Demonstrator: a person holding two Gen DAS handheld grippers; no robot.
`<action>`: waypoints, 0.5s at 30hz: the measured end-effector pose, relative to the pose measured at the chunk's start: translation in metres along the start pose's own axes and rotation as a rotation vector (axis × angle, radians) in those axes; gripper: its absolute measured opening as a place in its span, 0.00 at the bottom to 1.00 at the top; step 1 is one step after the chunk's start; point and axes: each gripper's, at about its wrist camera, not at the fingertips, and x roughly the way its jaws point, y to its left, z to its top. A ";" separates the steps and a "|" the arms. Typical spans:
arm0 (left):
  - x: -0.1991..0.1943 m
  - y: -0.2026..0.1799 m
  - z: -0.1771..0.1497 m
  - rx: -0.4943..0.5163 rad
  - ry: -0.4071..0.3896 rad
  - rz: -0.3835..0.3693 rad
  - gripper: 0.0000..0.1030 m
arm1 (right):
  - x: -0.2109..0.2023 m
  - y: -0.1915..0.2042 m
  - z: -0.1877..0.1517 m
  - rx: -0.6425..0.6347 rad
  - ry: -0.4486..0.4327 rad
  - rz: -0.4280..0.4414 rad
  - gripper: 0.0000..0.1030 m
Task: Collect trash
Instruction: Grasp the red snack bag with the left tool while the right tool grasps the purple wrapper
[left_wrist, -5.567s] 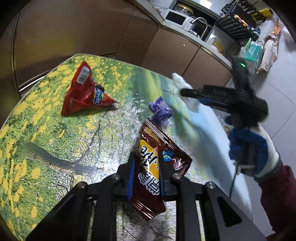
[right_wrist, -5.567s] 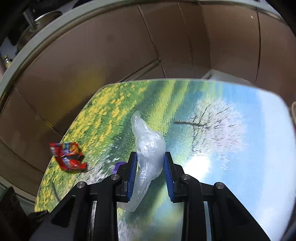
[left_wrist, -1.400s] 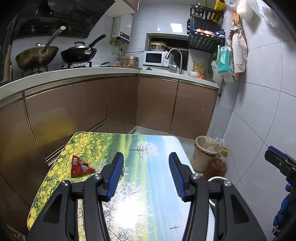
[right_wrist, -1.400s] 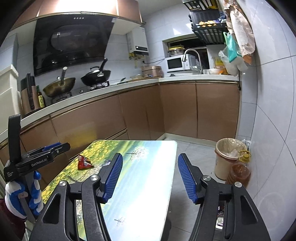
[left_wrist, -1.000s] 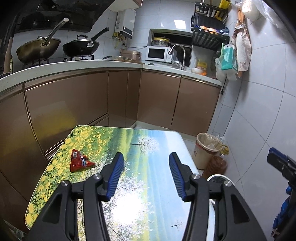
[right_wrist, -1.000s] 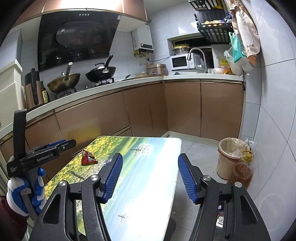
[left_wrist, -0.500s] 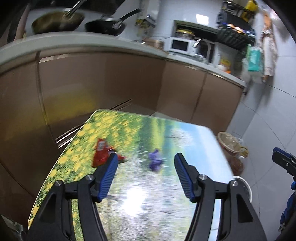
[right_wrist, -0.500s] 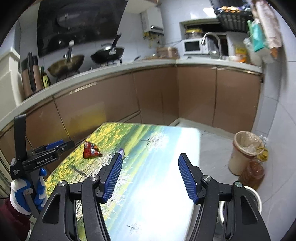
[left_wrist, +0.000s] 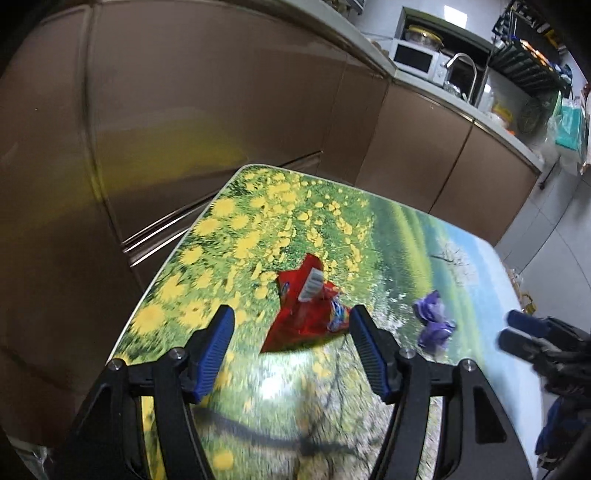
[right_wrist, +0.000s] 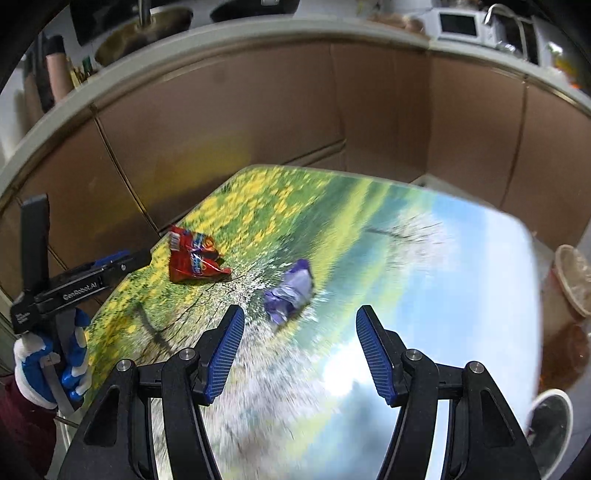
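Note:
A red snack wrapper lies on the table with a landscape print, just ahead of my open, empty left gripper. A crumpled purple wrapper lies to its right. In the right wrist view the purple wrapper lies just ahead of my open, empty right gripper, and the red wrapper lies further left. The right gripper's tips show at the right edge of the left wrist view. The left gripper shows at the left in the right wrist view.
Brown kitchen cabinets stand behind the table. A lined waste bin stands on the floor at the right, next to a jug of amber liquid and a white bowl-like object. A microwave and a tap stand on the counter.
Both grippers have dropped from high above towards the table and now face the red and purple wrappers at close range. Both stay open.

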 end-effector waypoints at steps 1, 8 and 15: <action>0.008 0.000 0.002 0.010 0.006 -0.004 0.61 | 0.012 0.002 0.002 0.001 0.017 0.006 0.61; 0.048 -0.012 0.005 0.040 0.062 -0.038 0.60 | 0.069 0.005 0.010 0.033 0.083 0.005 0.61; 0.062 -0.012 -0.001 0.029 0.088 -0.047 0.33 | 0.088 -0.002 0.014 0.062 0.106 -0.002 0.49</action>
